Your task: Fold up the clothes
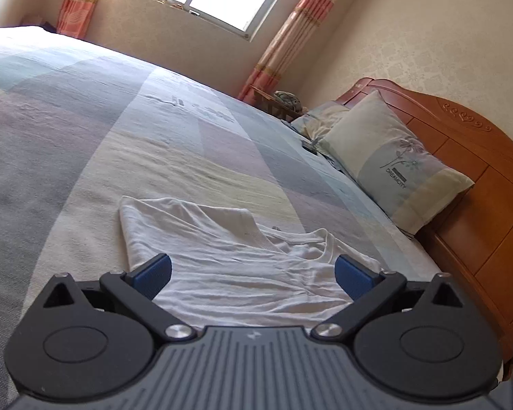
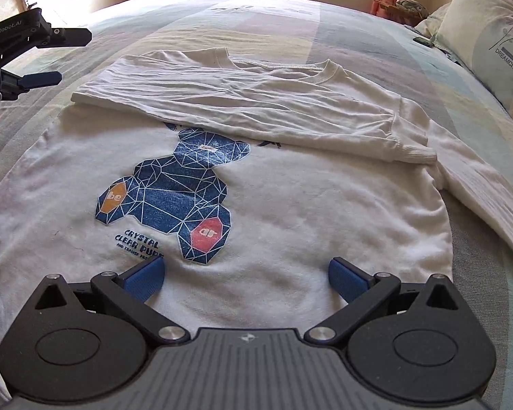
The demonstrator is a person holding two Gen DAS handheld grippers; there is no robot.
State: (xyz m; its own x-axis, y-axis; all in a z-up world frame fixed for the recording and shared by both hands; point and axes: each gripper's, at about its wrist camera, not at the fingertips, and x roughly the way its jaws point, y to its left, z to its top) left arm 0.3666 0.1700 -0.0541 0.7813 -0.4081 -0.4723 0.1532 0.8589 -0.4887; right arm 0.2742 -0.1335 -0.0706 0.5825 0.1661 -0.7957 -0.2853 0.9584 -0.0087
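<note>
White cotton sweatshirt (image 2: 290, 212) lies flat on the bed (image 2: 290, 17), printed side up, with its far side and sleeve (image 2: 256, 109) folded in across the top of the bear print (image 2: 174, 191). The other sleeve (image 2: 489, 198) trails off past the body, on the pillow (image 2: 496, 44) side of the print. I judge the folded panel rests there because one lengthwise fold is in place; the near side lies unfolded.

My right gripper (image 2: 246, 278) hovers low over the hem below the print, fingers spread wide, holding nothing. It points straight up the shirt toward the collar (image 2: 319, 73), tilted slightly down.

My left gripper (image 2: 56, 54) sits beyond the print's far left corner, just off the folded edge, also spread and empty. Its own view looks across the fold toward the pillow, held low and nearly level with the cloth.

Both tools stand clear of the fabric, which suits either regrasping for a further fold or smoothing what is laid.
</note>
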